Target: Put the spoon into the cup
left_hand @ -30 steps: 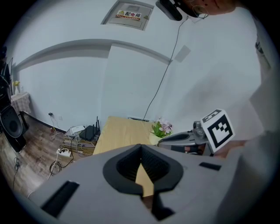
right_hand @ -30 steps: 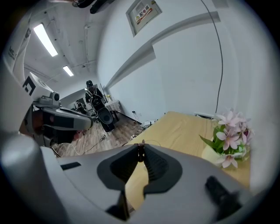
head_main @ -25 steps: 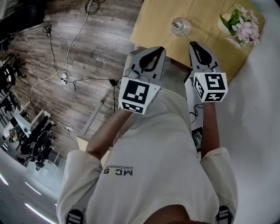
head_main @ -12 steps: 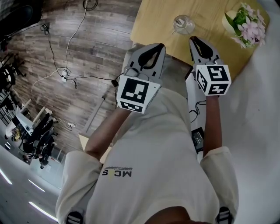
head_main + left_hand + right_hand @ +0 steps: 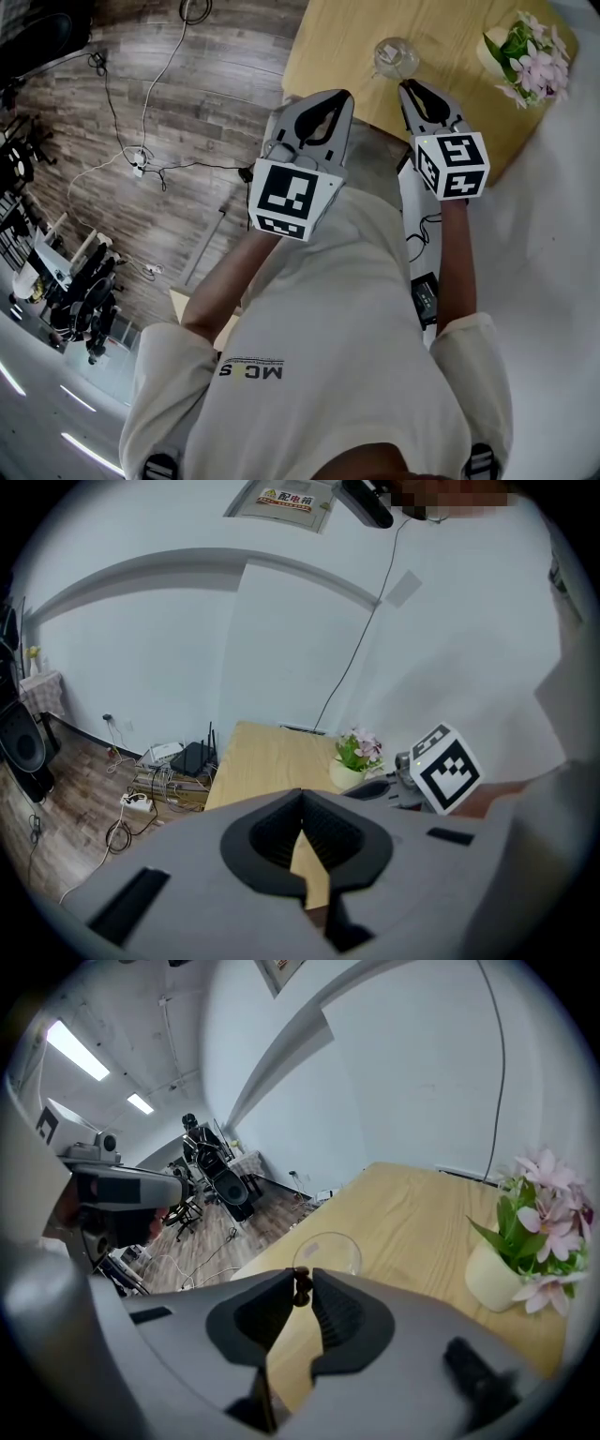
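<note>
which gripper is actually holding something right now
The right gripper: a small dark tip, apparently the spoon, is pinched between its jaws. The left gripper has its jaws together with nothing between them.

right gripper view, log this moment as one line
right hand-held gripper: shut on spoon | cup: upright on table, ahead of jaws | left hand-held gripper: shut, empty | spoon not yet in cup
</note>
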Demonstrator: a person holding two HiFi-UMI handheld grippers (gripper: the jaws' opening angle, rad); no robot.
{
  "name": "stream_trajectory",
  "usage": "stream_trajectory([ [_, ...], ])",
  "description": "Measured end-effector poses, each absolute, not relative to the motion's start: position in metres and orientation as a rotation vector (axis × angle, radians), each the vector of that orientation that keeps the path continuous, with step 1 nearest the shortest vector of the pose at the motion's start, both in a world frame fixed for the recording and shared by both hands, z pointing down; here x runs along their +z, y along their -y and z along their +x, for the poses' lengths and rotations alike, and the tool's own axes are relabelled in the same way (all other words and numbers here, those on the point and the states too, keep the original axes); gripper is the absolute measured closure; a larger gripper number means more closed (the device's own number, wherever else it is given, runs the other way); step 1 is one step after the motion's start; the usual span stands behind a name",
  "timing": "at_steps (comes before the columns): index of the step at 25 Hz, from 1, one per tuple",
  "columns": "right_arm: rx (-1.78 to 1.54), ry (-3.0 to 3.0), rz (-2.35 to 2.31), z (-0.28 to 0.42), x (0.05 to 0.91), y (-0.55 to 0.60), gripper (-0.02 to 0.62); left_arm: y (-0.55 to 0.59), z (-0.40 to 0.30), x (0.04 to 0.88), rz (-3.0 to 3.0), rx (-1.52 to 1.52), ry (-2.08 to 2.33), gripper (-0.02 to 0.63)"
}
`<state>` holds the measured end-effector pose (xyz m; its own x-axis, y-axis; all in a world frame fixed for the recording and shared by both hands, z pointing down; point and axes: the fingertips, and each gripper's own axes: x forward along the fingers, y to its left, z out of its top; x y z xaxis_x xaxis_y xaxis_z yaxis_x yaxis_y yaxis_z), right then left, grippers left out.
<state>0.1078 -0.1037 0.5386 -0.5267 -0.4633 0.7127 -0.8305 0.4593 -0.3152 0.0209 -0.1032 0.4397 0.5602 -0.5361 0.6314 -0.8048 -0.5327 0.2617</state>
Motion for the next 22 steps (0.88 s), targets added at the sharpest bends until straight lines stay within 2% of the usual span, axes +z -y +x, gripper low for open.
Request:
stream_trajectory([
  [5,0.878,2.16,1.051,0.106,0.54,0.102,0.534,0.105,0.024,0.44,2.267,0.661,1.067,0.594],
  [8,0.867,2.158,1.053,0.107,0.541,0.101,0.479,0.104,0.027,0.439,2.274,0.658,1.06,0.594],
  [22,0.796,2.162,1.148,0.111,0.517,0.093,0.472,0.097,0.028,0.418,2.326,0.629,1.058,0.594],
])
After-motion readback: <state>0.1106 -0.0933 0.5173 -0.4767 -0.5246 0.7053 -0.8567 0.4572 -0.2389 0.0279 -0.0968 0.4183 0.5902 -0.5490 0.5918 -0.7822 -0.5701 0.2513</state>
